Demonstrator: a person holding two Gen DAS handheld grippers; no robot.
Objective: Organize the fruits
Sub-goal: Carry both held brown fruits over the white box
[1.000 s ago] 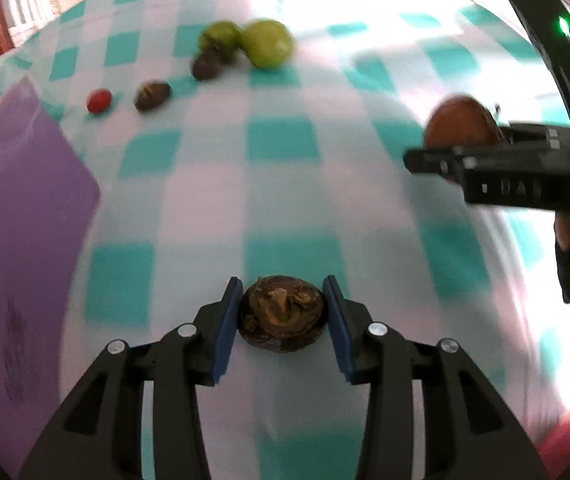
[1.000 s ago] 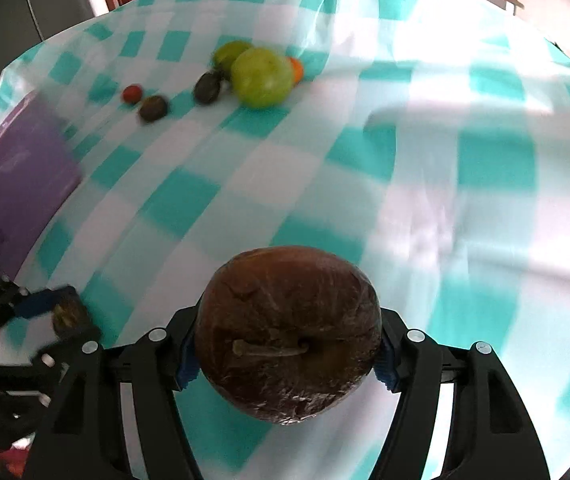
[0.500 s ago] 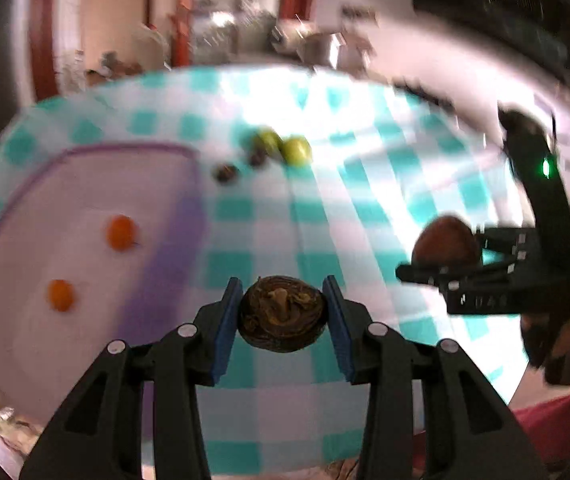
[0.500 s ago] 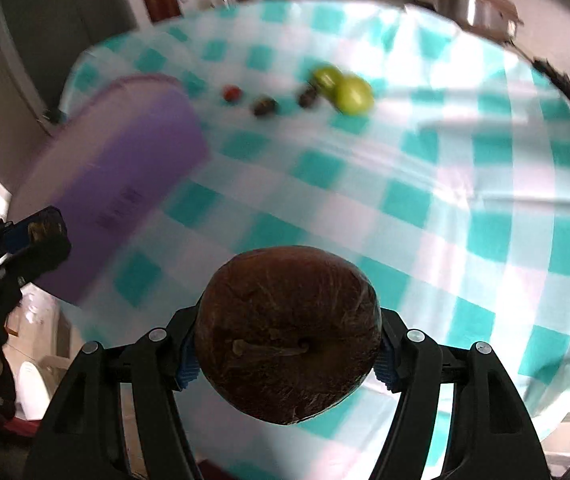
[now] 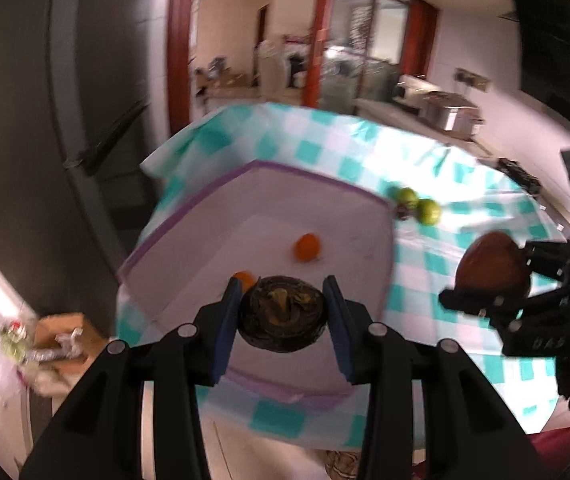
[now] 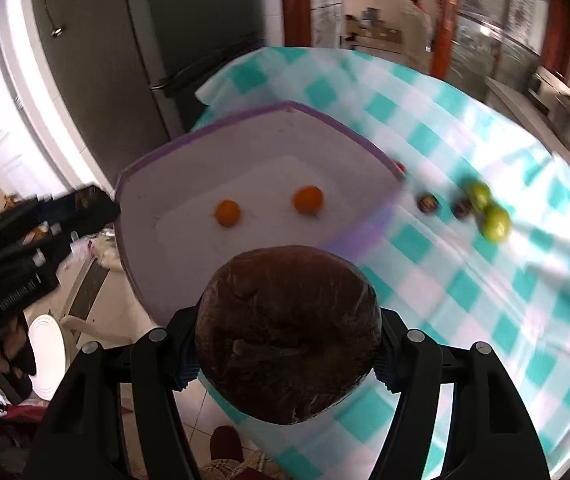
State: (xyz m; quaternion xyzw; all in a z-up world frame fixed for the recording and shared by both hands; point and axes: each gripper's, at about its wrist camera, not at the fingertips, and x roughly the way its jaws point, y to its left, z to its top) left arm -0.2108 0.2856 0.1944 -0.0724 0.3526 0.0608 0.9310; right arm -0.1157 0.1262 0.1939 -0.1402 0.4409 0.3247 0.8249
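Note:
My left gripper [image 5: 283, 318] is shut on a small dark wrinkled fruit [image 5: 283, 320] and holds it high above the near side of a purple-rimmed tray [image 5: 381, 248]. My right gripper [image 6: 287, 354] is shut on a large brown wrapped fruit [image 6: 287, 332], above the tray's near right corner [image 6: 365, 236]; it also shows in the left wrist view [image 5: 493, 266]. Two oranges [image 6: 227, 213] [image 6: 307, 199] lie in the tray. Two green fruits [image 6: 495, 222], two small dark fruits [image 6: 427, 202] and a red one [image 6: 400, 167] lie on the checked cloth beyond the tray.
The teal-and-white checked tablecloth [image 6: 485, 300] covers the table, whose near edge drops to the floor. A dark fridge [image 6: 189, 20] stands behind the tray. A white stool [image 6: 47, 356] and clutter sit on the floor at left.
Both grippers rose high and swung left with their fruits, from low over the cloth to above the tray. The tray's inside and its two oranges came into view.

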